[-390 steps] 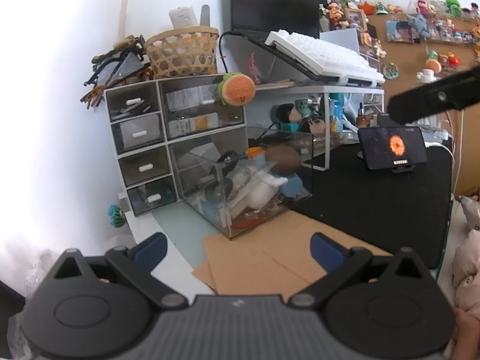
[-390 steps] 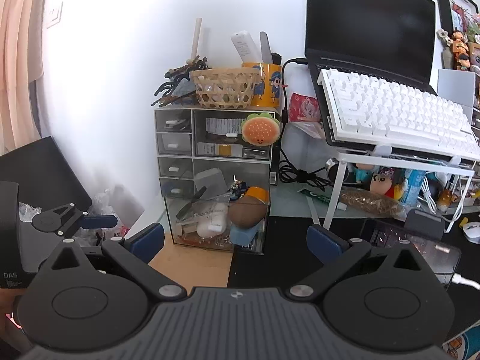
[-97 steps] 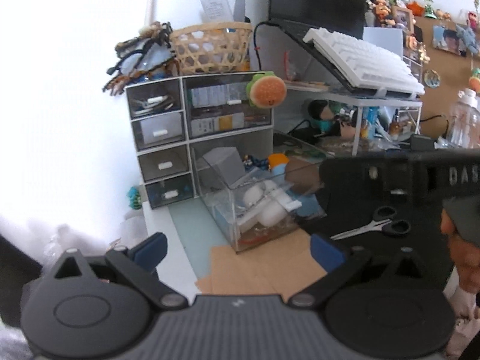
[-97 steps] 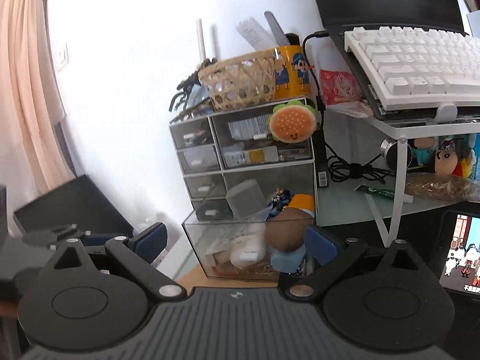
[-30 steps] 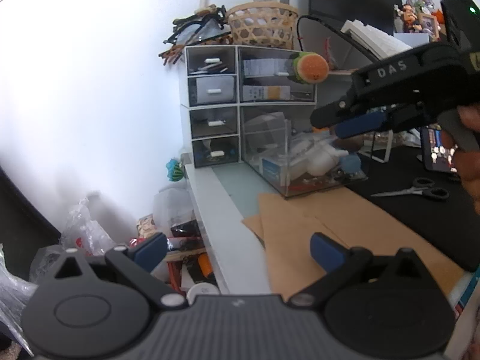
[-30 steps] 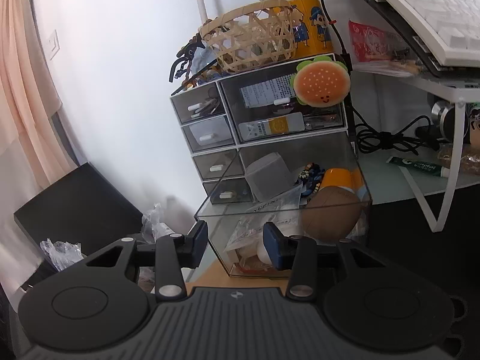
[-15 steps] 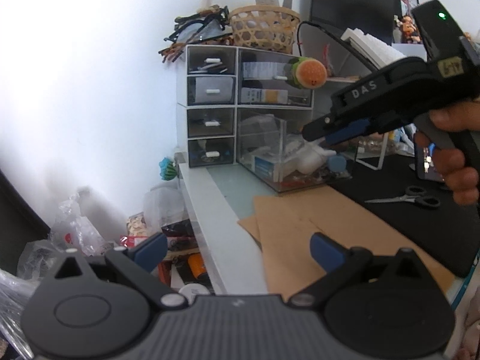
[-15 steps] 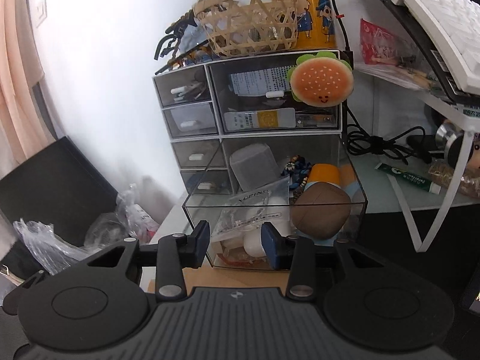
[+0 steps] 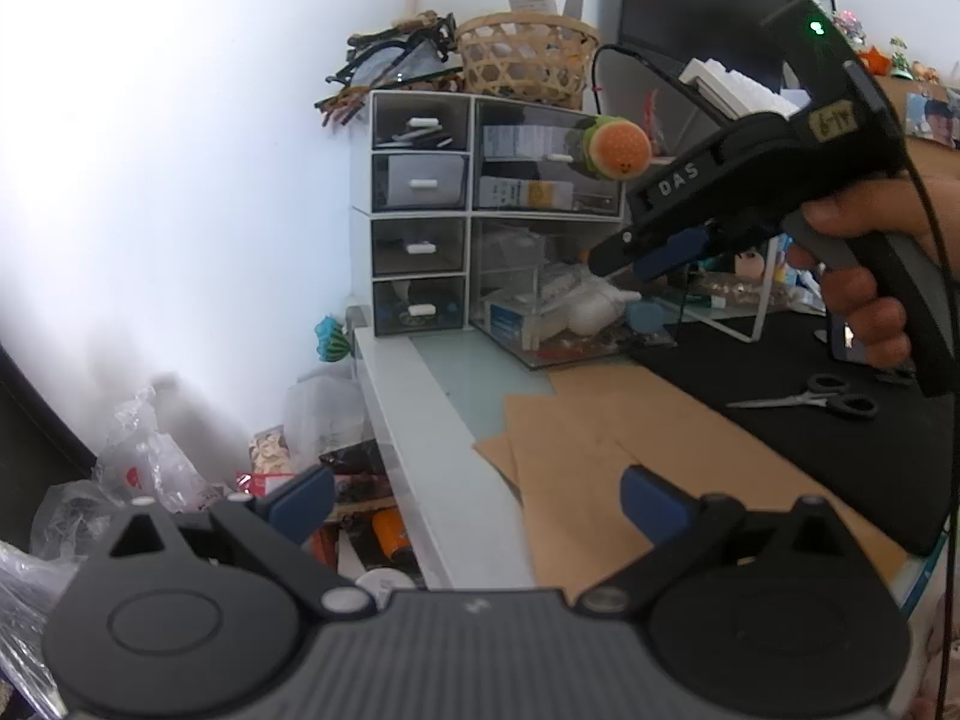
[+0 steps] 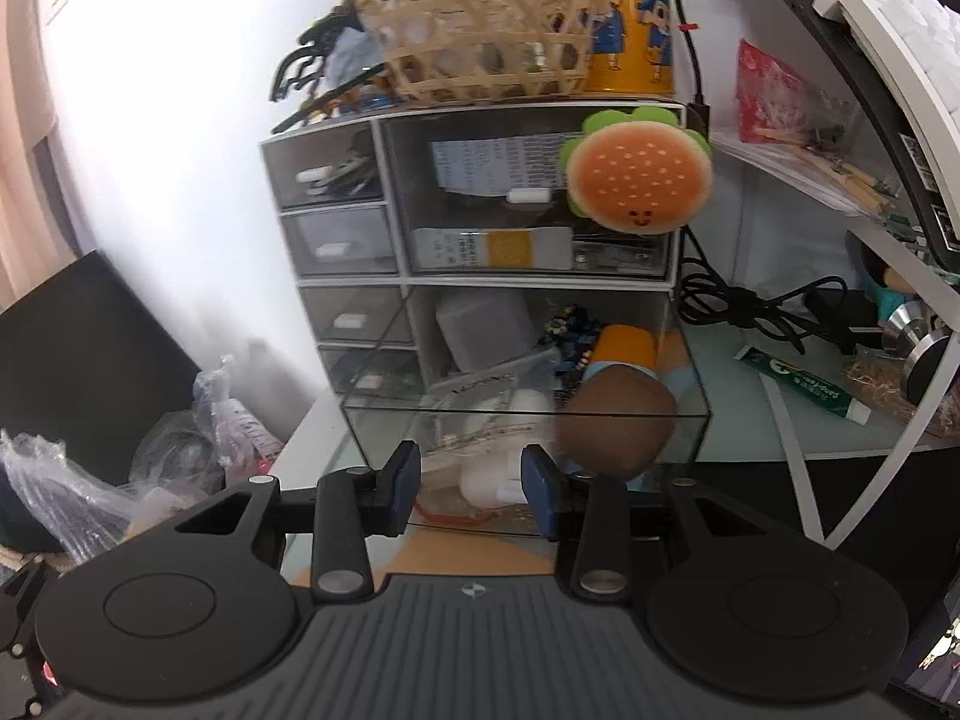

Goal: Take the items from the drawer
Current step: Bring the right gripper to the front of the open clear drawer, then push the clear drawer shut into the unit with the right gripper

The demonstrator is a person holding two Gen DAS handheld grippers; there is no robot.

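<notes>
Right gripper (image 10: 471,489) hangs at the front lip of the pulled-out clear drawer (image 10: 528,414), its fingers partly spread with nothing between them. Just ahead of our fingertips and slightly below lies a white item (image 10: 489,483) among the clutter, with a brown ball (image 10: 618,423) beside it to the right. We judge the right hand nearer. Our left gripper (image 9: 474,507) waits wide apart, well back over the cardboard (image 9: 600,456) and the desk edge.

Clear glossy plastic drawer (image 10: 528,426); woven basket (image 10: 480,30); plush burger (image 10: 639,180)
</notes>
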